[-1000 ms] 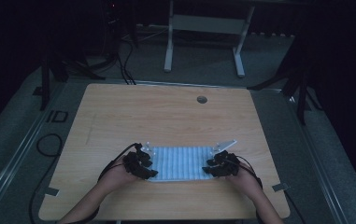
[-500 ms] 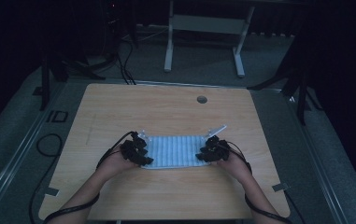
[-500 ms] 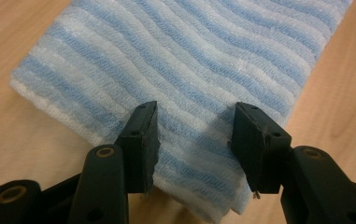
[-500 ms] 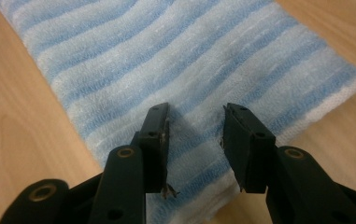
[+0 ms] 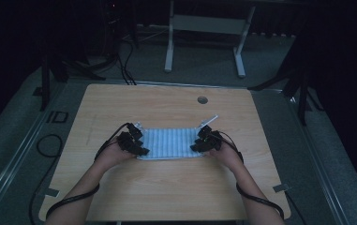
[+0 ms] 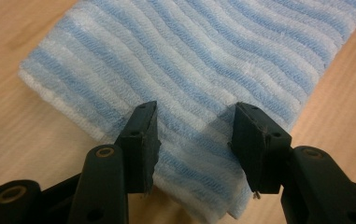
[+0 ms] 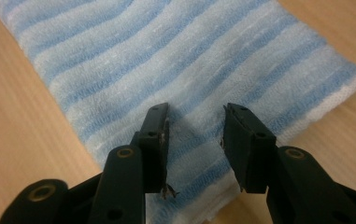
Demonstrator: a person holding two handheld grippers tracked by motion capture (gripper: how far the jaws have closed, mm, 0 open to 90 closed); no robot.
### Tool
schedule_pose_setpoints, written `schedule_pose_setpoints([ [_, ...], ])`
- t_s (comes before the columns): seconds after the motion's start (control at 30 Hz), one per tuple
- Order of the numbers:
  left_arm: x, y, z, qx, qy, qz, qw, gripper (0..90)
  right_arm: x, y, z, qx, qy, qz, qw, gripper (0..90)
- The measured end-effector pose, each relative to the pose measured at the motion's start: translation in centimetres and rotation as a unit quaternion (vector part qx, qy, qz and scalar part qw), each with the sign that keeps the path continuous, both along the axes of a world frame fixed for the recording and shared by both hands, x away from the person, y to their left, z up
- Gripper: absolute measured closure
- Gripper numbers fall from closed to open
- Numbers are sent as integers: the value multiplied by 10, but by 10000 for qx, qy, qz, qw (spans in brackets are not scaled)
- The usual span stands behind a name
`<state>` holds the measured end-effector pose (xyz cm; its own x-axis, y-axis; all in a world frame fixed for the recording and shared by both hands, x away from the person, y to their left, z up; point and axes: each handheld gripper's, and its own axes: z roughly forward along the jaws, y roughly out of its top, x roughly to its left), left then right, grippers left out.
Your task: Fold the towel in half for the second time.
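1. A folded cloth (image 5: 171, 143) with blue and white wavy stripes is seen lying flat on the wooden desk (image 5: 167, 187), in its middle part, a little nearer to the person's side.
2. The left gripper (image 5: 131, 141) is held at the left short end of the cloth, and the right gripper (image 5: 204, 139) is held at the right short end; the two are well apart, with the striped cloth between them.
3. In the left gripper view, the cloth (image 6: 189, 70) is seen under and beyond the two black fingers (image 6: 140, 140). The fingers are parted, and a stretch of cloth is seen in the gap between them. No fold of the cloth is pinched between the pads.
4. In the right gripper view, the cloth (image 7: 175, 60) is shown in the same way: the fingers (image 7: 154, 140) are apart above the near edge of the cloth, and nothing is clamped between them.
5. Whether the finger tips are touching the surface of the cloth cannot be told from the pictures.
6. In the high view, both forearms are seen coming in from the bottom edge, with a black cable (image 5: 73, 204) trailing from the left gripper.
7. A small round hole (image 5: 202, 100) is seen in the desk near its far edge, well apart from the cloth.
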<state>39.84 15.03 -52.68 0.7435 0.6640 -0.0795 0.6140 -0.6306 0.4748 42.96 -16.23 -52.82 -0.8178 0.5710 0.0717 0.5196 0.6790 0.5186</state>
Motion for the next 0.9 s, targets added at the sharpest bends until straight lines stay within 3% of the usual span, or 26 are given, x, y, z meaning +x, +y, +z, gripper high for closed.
schedule_pose_setpoints([
  [0.2, 9, 2, 0, 39, -22, 112, 9999, 499, 13, 4, 0, 39, 52, -74, 10000, 603],
  [0.5, 12, 1, 2, 149, -48, 150, 9998, 499, 20, 9, 1, -33, 42, -84, 10000, 591],
  [0.57, 11, 0, 4, 176, -68, 154, 9997, 482, 19, 8, 2, 6, 30, -82, 10000, 557],
  [0.8, 3, 0, 15, -103, -170, 164, 9997, 376, 12, 2, 16, 213, -112, -47, 9997, 476],
  [0.83, 1, -1, 16, -206, -185, 184, 9994, 345, 8, 1, 21, 266, -214, -79, 9994, 384],
  [0.9, -2, 0, 16, -273, -221, 198, 9992, 272, 5, -1, 24, 335, -263, -99, 9990, 311],
])
